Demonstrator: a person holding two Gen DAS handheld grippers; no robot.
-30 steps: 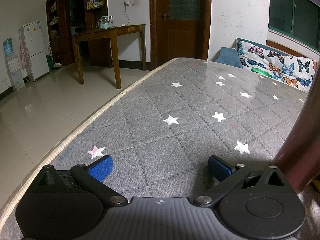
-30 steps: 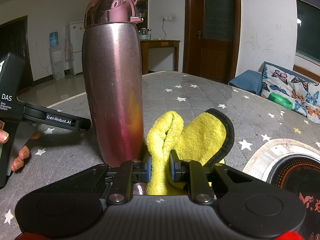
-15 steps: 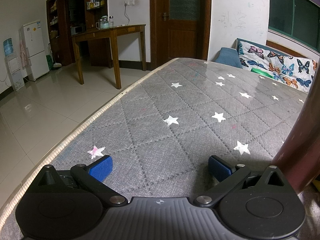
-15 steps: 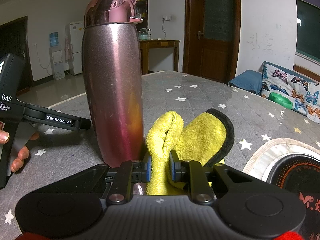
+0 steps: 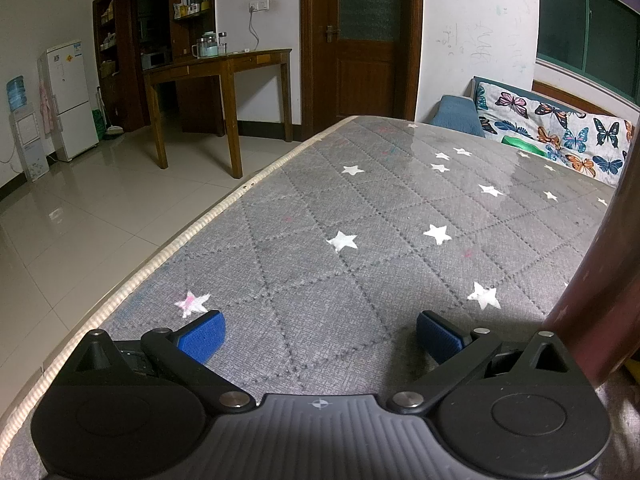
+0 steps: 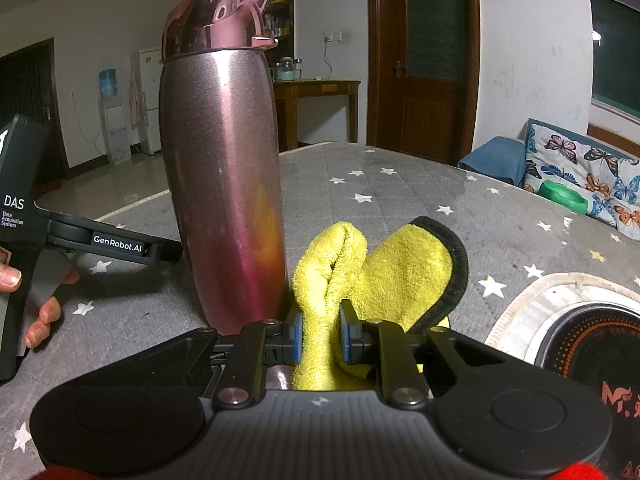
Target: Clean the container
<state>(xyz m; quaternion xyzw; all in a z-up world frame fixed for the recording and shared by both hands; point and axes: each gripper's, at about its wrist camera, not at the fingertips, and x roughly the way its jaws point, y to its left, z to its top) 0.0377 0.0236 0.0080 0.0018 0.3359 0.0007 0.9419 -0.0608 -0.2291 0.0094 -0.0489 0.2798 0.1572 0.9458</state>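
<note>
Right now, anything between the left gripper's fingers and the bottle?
Nothing. In the left wrist view the open left gripper frames only bare starred mattress; the pink bottle stands just outside its right finger.

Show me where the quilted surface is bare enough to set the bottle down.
Free: the starred grey cover ahead of the open left gripper, from its piped edge across to the bottle. Crowded: beside the bottle the right gripper pinches the yellow cloth, and the round cooktop fills the right corner.
</note>
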